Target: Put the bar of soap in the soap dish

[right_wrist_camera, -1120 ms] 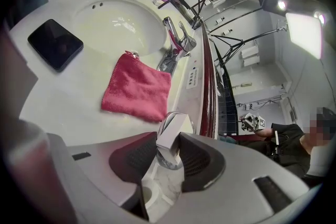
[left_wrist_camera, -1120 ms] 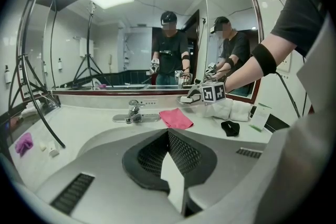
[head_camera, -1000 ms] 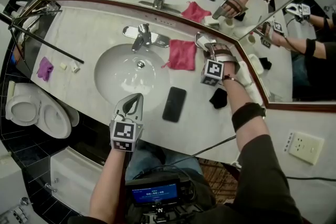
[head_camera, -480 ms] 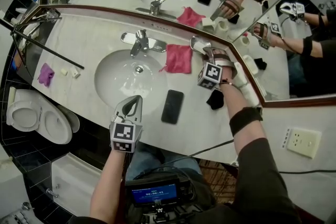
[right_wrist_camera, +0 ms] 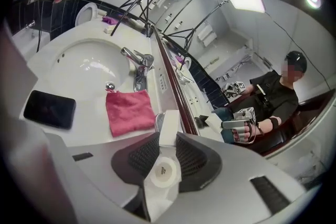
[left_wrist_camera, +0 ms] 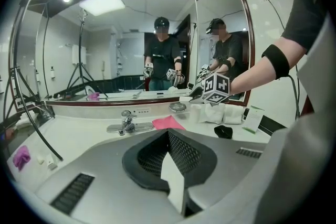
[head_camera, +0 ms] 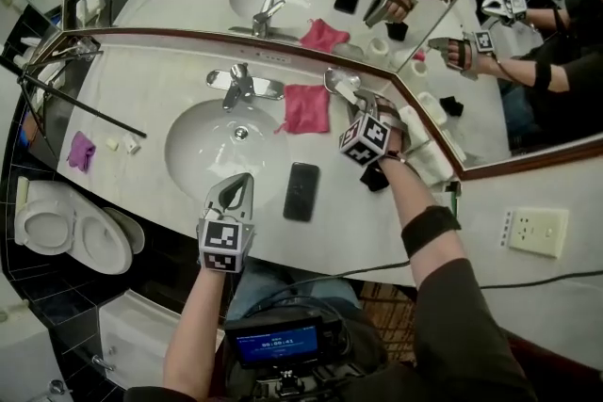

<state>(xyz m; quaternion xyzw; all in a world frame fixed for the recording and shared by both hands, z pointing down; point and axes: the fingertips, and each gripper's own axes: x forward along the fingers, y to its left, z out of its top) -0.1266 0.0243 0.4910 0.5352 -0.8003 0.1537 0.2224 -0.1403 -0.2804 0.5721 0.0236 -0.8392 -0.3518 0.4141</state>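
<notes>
Since a second ago the right gripper (right_wrist_camera: 167, 140) has come up off the surface (head_camera: 151, 99) and rolled at the wrist, and its jaws have just been closing a little. They now stand partly apart, clamped on the bar of soap (right_wrist_camera: 161, 173), which is wrapped in white paper with a round seal facing the camera in the right gripper view. So the soap is in the air, held in those jaws near the back of the surface by the mirror. Its far end points toward the soap dish (left_wrist_camera: 177, 107), a small shiny metal dish that sits just right of the red cloth (head_camera: 304, 106) and near the rolled white towels (head_camera: 426, 153). The dish seems empty, so the placing is not yet done. The left gripper (left_wrist_camera: 168, 136) hangs over the near edge of the surface in front of the sink basin (head_camera: 221, 141), jaws fully together and holding nothing. A dark phone (head_camera: 301, 191) lies between the two grippers. The bar should be light and stiff, so a firm pinch will not crush it, but the smooth paper wrapper may let it slide, more so if it tilts. The hold appears to be across its narrow sides at the near half, which leaves the far end free to go into the dish first. A shallow metal dish may skid if nudged.
</notes>
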